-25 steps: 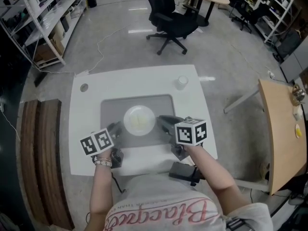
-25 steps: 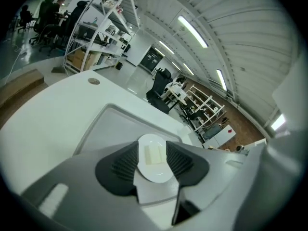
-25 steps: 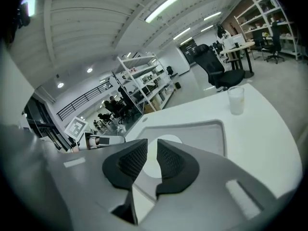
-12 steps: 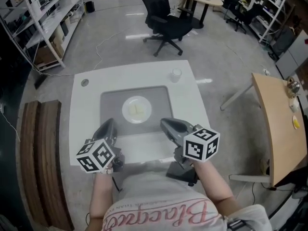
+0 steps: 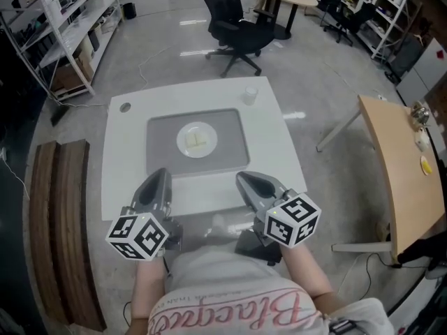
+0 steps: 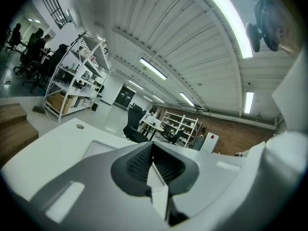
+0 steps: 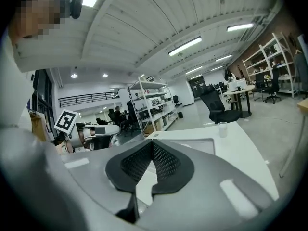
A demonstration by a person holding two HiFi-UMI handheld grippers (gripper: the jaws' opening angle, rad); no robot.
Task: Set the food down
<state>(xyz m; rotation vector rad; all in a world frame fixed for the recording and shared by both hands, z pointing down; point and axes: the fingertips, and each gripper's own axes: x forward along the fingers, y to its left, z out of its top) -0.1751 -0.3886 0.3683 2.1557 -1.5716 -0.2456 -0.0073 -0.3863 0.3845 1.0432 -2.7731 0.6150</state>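
White counter carries the plate of food at the centre of a grey mat. Both the left tool and the right tool, jaws together and empty, hang well apart from it. Set-down appears complete, leaving only a retreat clear of the plate.

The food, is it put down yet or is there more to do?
Done: the food lies on its plate, on the grey mat on the white table. In hand: nothing; the left gripper and right gripper are shut, empty, apart from the plate. Left: nothing that shows.
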